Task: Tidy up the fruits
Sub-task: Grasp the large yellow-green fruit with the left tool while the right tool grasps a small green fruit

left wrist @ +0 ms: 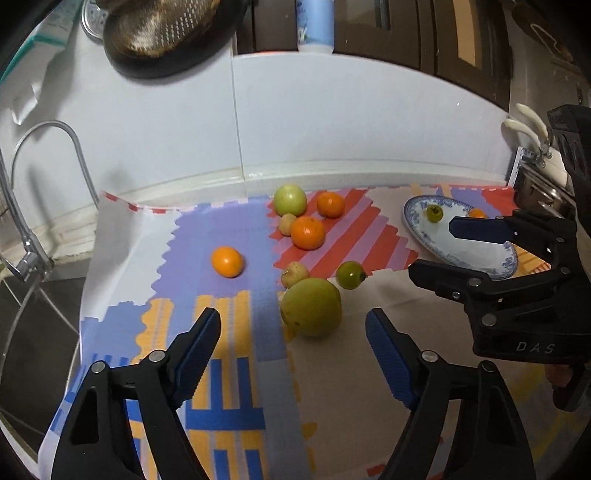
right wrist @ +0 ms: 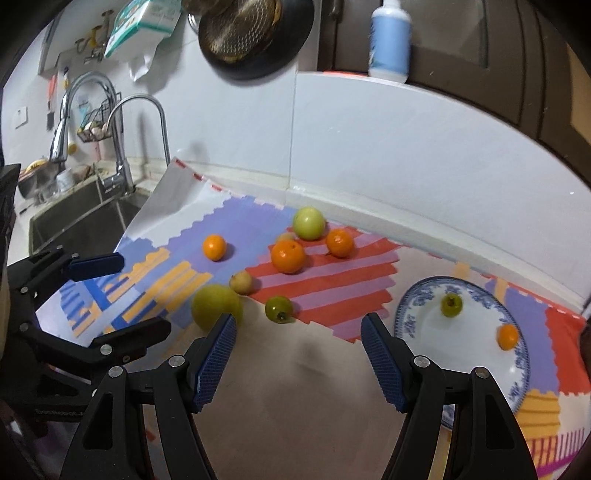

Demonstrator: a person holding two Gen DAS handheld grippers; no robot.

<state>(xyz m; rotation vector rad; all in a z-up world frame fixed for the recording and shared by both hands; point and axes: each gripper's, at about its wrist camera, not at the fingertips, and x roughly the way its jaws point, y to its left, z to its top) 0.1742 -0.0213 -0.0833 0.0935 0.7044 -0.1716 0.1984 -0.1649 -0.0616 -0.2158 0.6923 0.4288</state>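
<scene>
Loose fruit lies on a patterned mat (right wrist: 351, 295): a large yellow-green fruit (left wrist: 310, 306), a small dark green one (left wrist: 350, 275), a small yellowish one (left wrist: 294, 274), three oranges (left wrist: 307, 232) (left wrist: 330, 204) (left wrist: 226, 261) and a green apple (left wrist: 290, 199). My left gripper (left wrist: 293, 321) is open, and the large yellow-green fruit (right wrist: 216, 306) sits just ahead between its fingertips, untouched. My right gripper (right wrist: 299, 321) is open and empty over bare mat, beside a blue-patterned plate (right wrist: 410, 306). That plate holds a small green fruit (right wrist: 451, 305) and a small orange (right wrist: 508, 336).
A sink (right wrist: 74, 225) with a tall faucet (right wrist: 122, 173) borders the mat on the left. A white tiled wall rises behind the fruit. On the ledge above stand a dark pan with a colander (right wrist: 255, 33) and a blue bottle (right wrist: 389, 40).
</scene>
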